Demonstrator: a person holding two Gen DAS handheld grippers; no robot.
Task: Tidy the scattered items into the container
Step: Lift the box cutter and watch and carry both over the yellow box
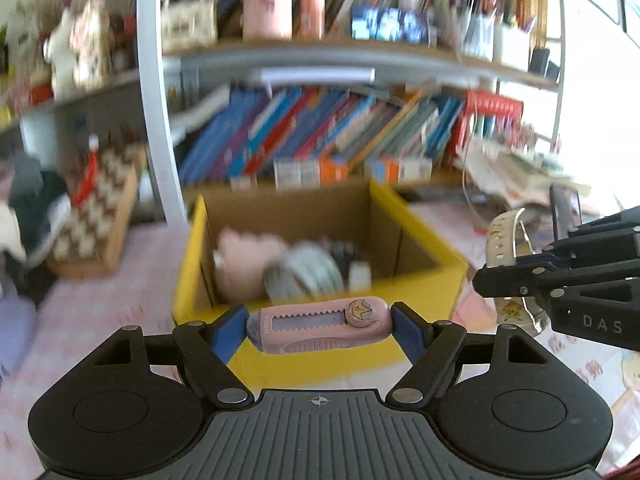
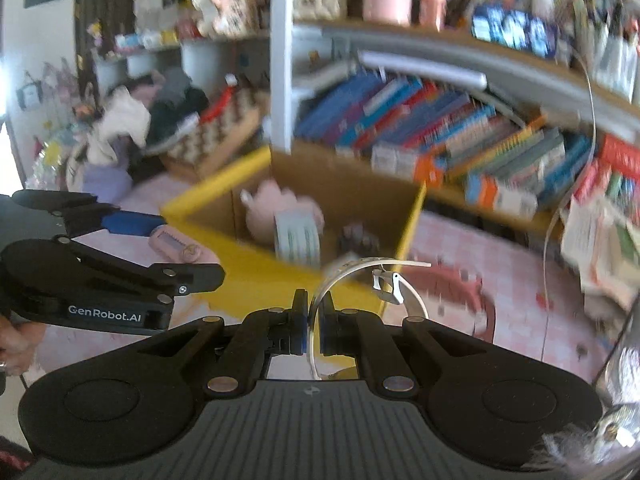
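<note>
Left gripper [image 1: 319, 326] clamps the pink cutter [image 1: 320, 327] lower centre; right gripper [image 2: 313, 330] pinches the watch strap [image 2: 340, 276]. Yellow box [image 1: 420, 220] sits mid-frame, bookshelf [image 1: 320, 128] behind.

Few words could be read. "GenRobot.AI" stood in white along the side of the left gripper [image 2: 188, 236], near the left edge of the right wrist view. The letters "DAS" stood in grey on the black body of the right gripper [image 1: 504, 276], at the right of the left wrist view. Pink characters were printed on the tablecloth [image 1: 592, 368] at the near right, probably Chinese, too blurred to read. The book spines [image 1: 320, 136] on the far shelf were smeared.
</note>
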